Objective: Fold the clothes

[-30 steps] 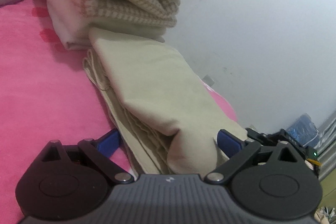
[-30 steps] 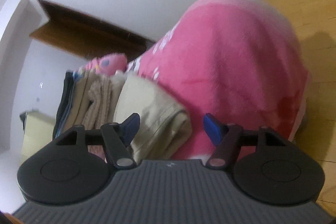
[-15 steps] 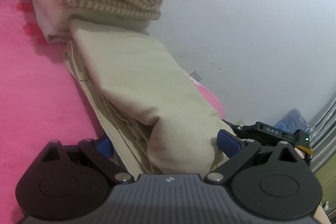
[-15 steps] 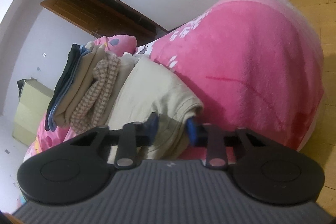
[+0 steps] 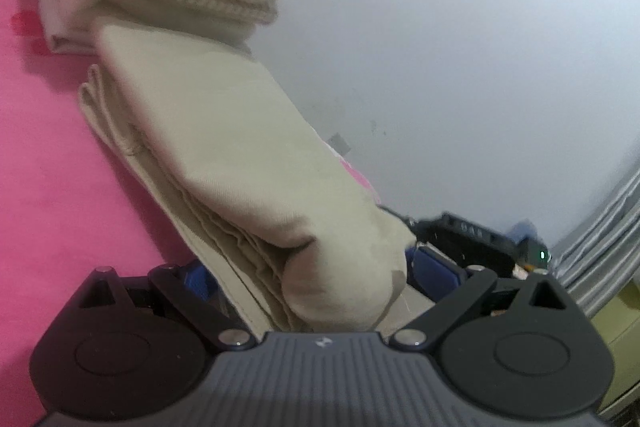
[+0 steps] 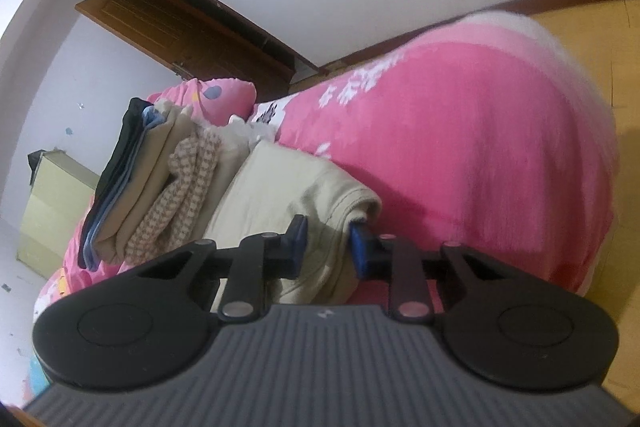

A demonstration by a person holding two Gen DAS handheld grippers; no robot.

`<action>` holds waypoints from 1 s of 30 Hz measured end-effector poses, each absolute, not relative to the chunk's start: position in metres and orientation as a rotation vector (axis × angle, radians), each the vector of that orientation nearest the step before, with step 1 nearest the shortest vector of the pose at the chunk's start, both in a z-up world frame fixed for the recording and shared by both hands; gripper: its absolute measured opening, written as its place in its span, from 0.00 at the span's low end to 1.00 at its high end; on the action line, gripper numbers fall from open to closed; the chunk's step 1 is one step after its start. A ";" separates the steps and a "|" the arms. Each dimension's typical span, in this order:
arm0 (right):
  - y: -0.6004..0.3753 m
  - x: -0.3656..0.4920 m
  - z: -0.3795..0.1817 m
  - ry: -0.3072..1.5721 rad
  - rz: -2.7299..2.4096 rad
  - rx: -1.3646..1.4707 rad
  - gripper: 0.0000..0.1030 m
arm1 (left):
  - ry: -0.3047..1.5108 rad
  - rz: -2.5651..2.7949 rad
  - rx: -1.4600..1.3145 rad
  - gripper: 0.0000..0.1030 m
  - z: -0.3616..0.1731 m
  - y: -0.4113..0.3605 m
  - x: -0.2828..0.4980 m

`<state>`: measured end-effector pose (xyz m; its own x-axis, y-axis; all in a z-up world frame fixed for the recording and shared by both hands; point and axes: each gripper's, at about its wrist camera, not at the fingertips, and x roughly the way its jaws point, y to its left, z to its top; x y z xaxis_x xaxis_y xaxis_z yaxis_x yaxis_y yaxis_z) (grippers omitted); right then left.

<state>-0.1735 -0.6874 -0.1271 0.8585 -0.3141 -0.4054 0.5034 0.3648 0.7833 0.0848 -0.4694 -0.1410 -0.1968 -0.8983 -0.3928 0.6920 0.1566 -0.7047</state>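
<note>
On the left side of the bed stands the stack of folded clothes (image 6: 160, 183), dark and blue pieces on top, a checked knit in the middle; it rests on the pink blanket (image 6: 460, 155) and its lowest layer touches the far end of the beige garment (image 5: 224, 147); this garment, already folded into a long bundle, lies on the blanket with its long axis running from the stack straight toward both grippers.

The left gripper (image 5: 308, 279) has the near left end of the bundle between its blue pads; the thick fold fills the gap and the cloth seems to touch both pads, so I judge it is clamped on the garment, but a firm pinch I cannot fully confirm; the right gripper (image 6: 326, 247) has just been closing its jaws and now pinches the near right corner, with the cloth squeezed between the pads; in the left view it shows just beside the bundle's right edge.

Both hands are equally near, each at one corner of the same short end; so the coming move, probably a lift and carry toward the stack, goes along the long axis, away from the grippers.
</note>
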 end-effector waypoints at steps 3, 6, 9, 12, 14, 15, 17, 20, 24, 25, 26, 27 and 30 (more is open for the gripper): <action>-0.693 -0.171 -0.133 0.210 -0.545 1.070 0.22 | 1.003 -1.469 -0.258 0.95 -0.142 -0.469 0.081; -0.692 -0.177 -0.141 0.178 -0.548 1.116 0.28 | 1.009 -1.465 -0.228 0.95 -0.139 -0.465 0.081; -0.685 -0.189 -0.134 0.141 -0.607 1.094 0.33 | 1.008 -1.451 -0.200 0.94 -0.134 -0.456 0.081; -0.673 -0.200 -0.117 0.113 -0.660 1.008 0.33 | 0.980 -1.418 -0.180 0.95 -0.125 -0.446 0.084; -0.664 -0.200 -0.104 0.093 -0.656 0.942 0.33 | 0.936 -1.388 -0.150 0.95 -0.120 -0.443 0.084; -0.660 -0.199 -0.098 0.083 -0.649 0.907 0.33 | 0.914 -1.373 -0.135 0.95 -0.117 -0.441 0.083; -0.648 -0.188 -0.087 0.094 -0.634 0.807 0.33 | 0.870 -1.343 -0.105 0.95 -0.112 -0.438 0.083; -0.633 -0.167 -0.085 0.153 -0.609 0.682 0.33 | 0.837 -1.290 -0.028 0.95 -0.112 -0.443 0.080; -0.618 -0.136 -0.102 0.375 -0.697 0.546 0.33 | 0.846 -1.260 0.018 0.96 -0.116 -0.443 0.074; -0.612 -0.136 -0.098 0.375 -0.710 0.522 0.33 | 0.848 -1.248 0.025 0.96 -0.114 -0.437 0.071; -0.605 -0.138 -0.090 0.369 -0.716 0.503 0.34 | 0.842 -1.236 0.033 0.96 -0.112 -0.432 0.070; -0.598 -0.140 -0.081 0.355 -0.717 0.478 0.34 | 0.834 -1.222 0.043 0.96 -0.109 -0.425 0.068; -0.575 -0.139 -0.061 0.305 -0.656 0.396 0.34 | 0.792 -1.167 0.088 0.96 -0.097 -0.401 0.060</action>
